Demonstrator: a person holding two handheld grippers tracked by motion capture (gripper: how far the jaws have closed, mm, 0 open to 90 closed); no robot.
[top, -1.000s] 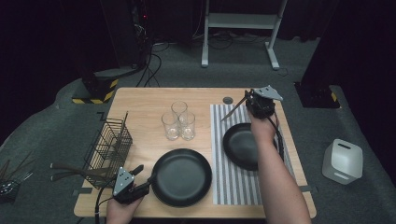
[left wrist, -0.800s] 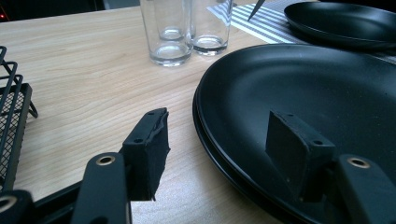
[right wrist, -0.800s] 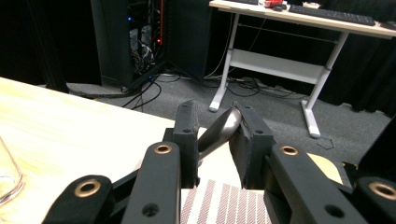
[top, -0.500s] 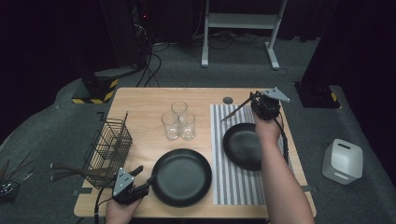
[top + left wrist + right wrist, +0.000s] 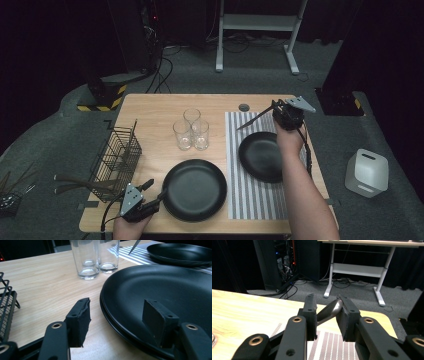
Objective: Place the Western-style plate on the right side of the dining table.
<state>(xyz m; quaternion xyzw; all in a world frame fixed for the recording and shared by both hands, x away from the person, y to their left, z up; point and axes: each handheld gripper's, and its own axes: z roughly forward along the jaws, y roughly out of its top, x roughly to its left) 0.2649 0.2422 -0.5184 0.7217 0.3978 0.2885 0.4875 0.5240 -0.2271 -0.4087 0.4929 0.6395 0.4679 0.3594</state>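
Dark floor and black curtains ring the pale wooden worktop (image 5: 150, 107), with a white-legged desk frame (image 5: 257, 30) standing well back. On the striped mat (image 5: 240, 165) at my right lies a black plate (image 5: 260, 155); a second black plate (image 5: 195, 189) sits on bare wood toward the near edge.

My right tool (image 5: 280, 114) hovers above the mat's far end, close to the worktop's far right corner. Its jaws have just been opening a little, yet a knife (image 5: 255, 119) is between them — in the right gripper view the metal handle (image 5: 329, 310) lies against the right pad, with a narrow gap at the left pad. The blade slants toward the glasses and its tip hangs over the mat's far left part, just past the plate's rim. A small dark disc (image 5: 244, 107) lies just beyond the mat's edge.

My left tool (image 5: 152, 197) rests low at the near edge, jaws spread wide and holding nothing — one pad stands over bare wood, the other over the rim of the nearer plate (image 5: 150, 290).

Three glasses (image 5: 192, 129) cluster mid-worktop, touching or nearly so. A wire basket (image 5: 117, 157) stands at the left edge. Open wood runs between basket and glasses, and along the far edge behind them.
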